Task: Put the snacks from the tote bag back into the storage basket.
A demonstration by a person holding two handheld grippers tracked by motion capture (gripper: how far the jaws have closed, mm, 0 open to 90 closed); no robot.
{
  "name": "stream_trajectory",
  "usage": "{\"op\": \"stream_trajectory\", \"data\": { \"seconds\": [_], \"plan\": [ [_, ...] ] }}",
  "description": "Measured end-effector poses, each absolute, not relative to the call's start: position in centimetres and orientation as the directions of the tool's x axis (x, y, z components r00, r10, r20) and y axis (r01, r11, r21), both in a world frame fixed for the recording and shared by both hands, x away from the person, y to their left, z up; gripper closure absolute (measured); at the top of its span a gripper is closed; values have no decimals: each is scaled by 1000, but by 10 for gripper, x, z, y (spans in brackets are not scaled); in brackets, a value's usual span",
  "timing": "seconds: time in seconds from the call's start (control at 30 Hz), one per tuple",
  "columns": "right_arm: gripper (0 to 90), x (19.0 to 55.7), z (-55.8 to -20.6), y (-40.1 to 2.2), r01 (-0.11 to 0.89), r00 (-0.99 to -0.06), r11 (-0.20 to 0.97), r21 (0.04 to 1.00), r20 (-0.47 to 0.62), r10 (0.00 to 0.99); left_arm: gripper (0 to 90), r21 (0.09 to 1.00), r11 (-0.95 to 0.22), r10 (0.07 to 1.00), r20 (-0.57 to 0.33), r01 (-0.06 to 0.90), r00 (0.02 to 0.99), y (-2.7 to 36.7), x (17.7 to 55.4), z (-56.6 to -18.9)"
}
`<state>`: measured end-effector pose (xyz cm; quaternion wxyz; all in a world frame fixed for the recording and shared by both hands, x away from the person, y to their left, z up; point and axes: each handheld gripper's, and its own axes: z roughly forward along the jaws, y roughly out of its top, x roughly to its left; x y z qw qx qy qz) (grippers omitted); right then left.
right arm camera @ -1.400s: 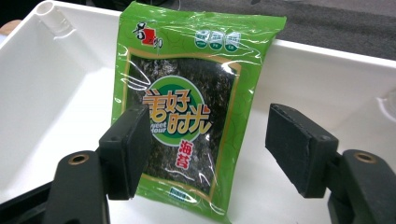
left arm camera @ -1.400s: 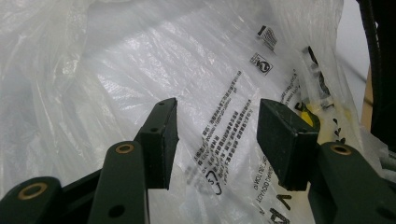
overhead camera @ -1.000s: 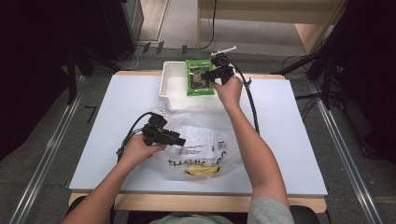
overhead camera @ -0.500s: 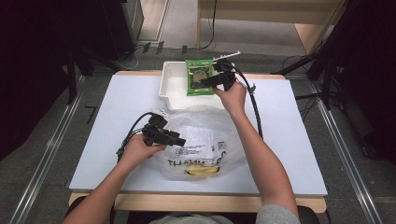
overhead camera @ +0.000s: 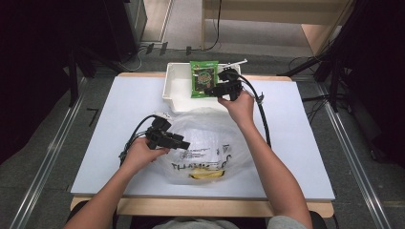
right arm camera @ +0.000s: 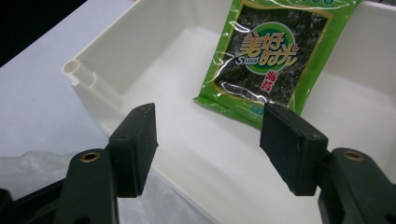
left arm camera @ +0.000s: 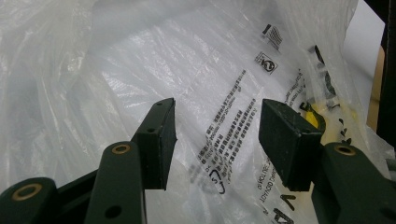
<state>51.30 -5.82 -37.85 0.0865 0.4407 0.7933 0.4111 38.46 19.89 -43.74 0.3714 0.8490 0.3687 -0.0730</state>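
The right gripper view shows the green foil seaweed snack packet [right arm camera: 271, 58] lying flat in the white plastic tray [right arm camera: 121, 60], ahead of the right gripper [right arm camera: 208, 149], whose jaws stand wide and hold nothing. The left gripper [left arm camera: 215, 140], equally wide and empty, faces the crumpled clear plastic bag [left arm camera: 140, 60]; a yellow thing inside is hard to make out.

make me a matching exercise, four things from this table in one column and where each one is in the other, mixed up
Things:
1. snack packet
2. white tray
3. plastic bag
4. banana

Places:
A. inside the bag, near the table's front edge
B. propped against the tray's far wall
C. at the far edge of the table
D. spread on the table between the two hands

Pairs: 1-B, 2-C, 3-D, 4-A
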Motion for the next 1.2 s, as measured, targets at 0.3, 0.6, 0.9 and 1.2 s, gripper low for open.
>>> {"op": "stream_trajectory", "data": {
  "seconds": [0.3, 0.6, 0.9, 1.2],
  "plan": [
    [383, 487, -387, -64, 618, -628, 274, 737, 252, 737, 471, 579, -446, 577, -397, 682, 714, 200, 386, -437],
    [384, 465, -391, -65, 608, -654, 299, 736, 250, 714, 471, 579, -447, 578, -395, 682, 714, 200, 386, -437],
    [383, 444, -392, -67, 592, -680, 315, 742, 250, 689, 471, 577, -451, 579, -390, 680, 716, 200, 386, -437],
    [382, 423, -396, -68, 579, -704, 339, 741, 244, 667, 469, 574, -451, 582, -391, 683, 713, 200, 386, -438]
  ]
}}
